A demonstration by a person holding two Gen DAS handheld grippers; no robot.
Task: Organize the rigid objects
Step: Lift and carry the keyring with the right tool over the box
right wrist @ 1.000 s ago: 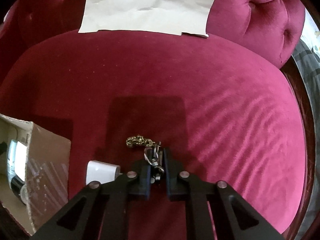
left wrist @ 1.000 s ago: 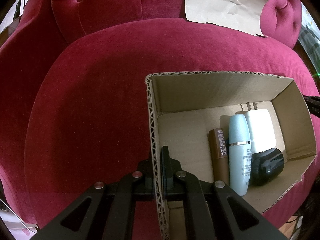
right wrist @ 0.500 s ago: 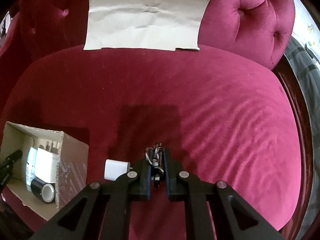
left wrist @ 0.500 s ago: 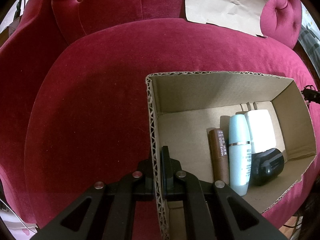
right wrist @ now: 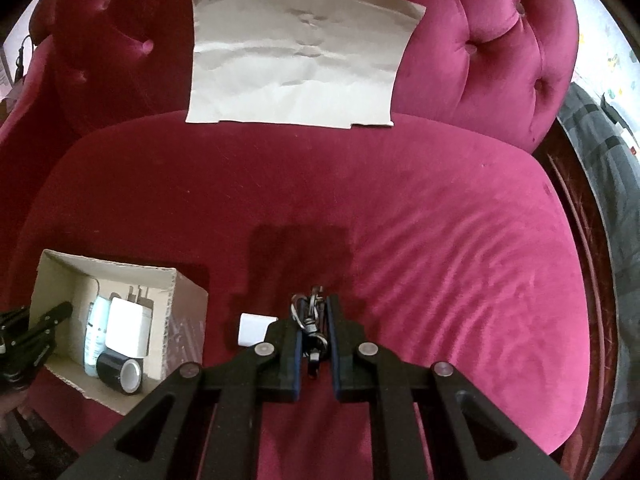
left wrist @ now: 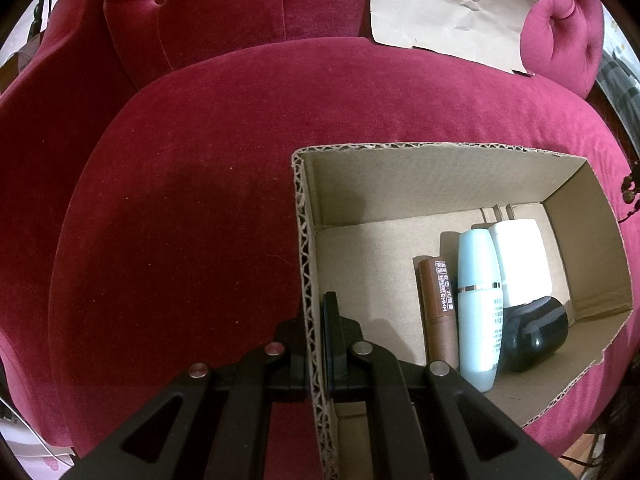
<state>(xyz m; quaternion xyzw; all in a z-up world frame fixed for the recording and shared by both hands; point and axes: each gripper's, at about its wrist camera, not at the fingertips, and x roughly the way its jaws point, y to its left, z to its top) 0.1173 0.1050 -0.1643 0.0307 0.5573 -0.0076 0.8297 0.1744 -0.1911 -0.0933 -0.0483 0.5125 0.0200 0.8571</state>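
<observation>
Two grippers are working: the left gripper (left wrist: 316, 344) is clamping the box (left wrist: 400, 148) wall, steadying it on the seat (right wrist: 400, 200); the right gripper (right wrist: 314, 334) is pinching a keyring (right wrist: 310, 316), hanging clear of the seat, right of the box. Step in hand, by my judgement: carrying the keyring over. Next move is calling for travel left above the box's open top, then release. Inside the box are lying four items: one brown tube (left wrist: 438, 312), one blue bottle (left wrist: 478, 308), one white charger (left wrist: 520, 260), one black jar (left wrist: 534, 336). One white plug (right wrist: 254, 328) is sitting outside, just right of the box.
</observation>
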